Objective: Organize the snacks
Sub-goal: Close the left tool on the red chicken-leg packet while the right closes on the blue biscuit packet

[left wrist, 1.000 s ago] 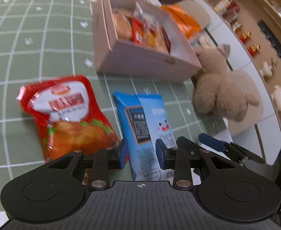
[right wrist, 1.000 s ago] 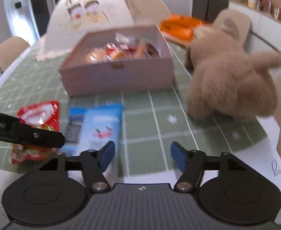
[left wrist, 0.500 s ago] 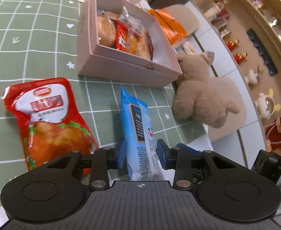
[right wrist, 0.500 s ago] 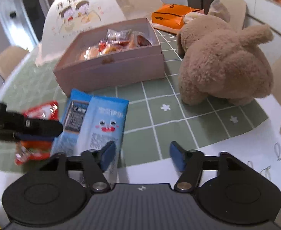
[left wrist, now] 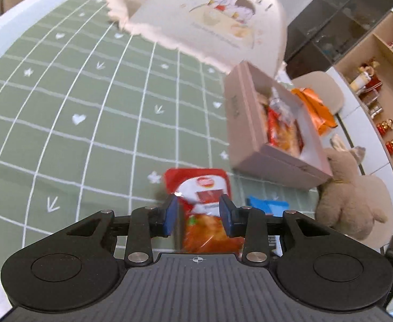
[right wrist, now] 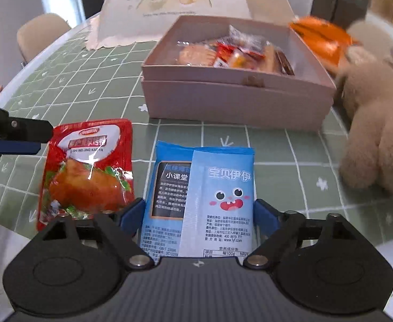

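**snackbot_fan:** So what's different from half a second ago? The left gripper [left wrist: 198, 216] was clamped on the blue snack packet [right wrist: 200, 201] and had it stood up off the surface. Now it has let go and swung over to the red chicken pouch [left wrist: 200, 187].

**umi_tinker:** Yep, looks like a handoff. The blue packet now sits between the fingers of the right gripper [right wrist: 197, 212]. The blue pads flank both its edges, though I can't tell if they're squeezing yet or just straddling it. It seems to lie flat on the green checked surface [right wrist: 277, 161].

**snackbot_fan:** And the left one?

**umi_tinker:** Jaws apart, with the red pouch showing in the gap but not gripped. In the right view the left fingers are just beside the pouch's top corner. The pouch lies flat, just left of the blue packet.

**snackbot_fan:** Meaning for the task?

**umi_tinker:** My guess: both loose snacks get taken at once, headed for the pink box [right wrist: 236, 99], which stands open just behind them, already partly filled.
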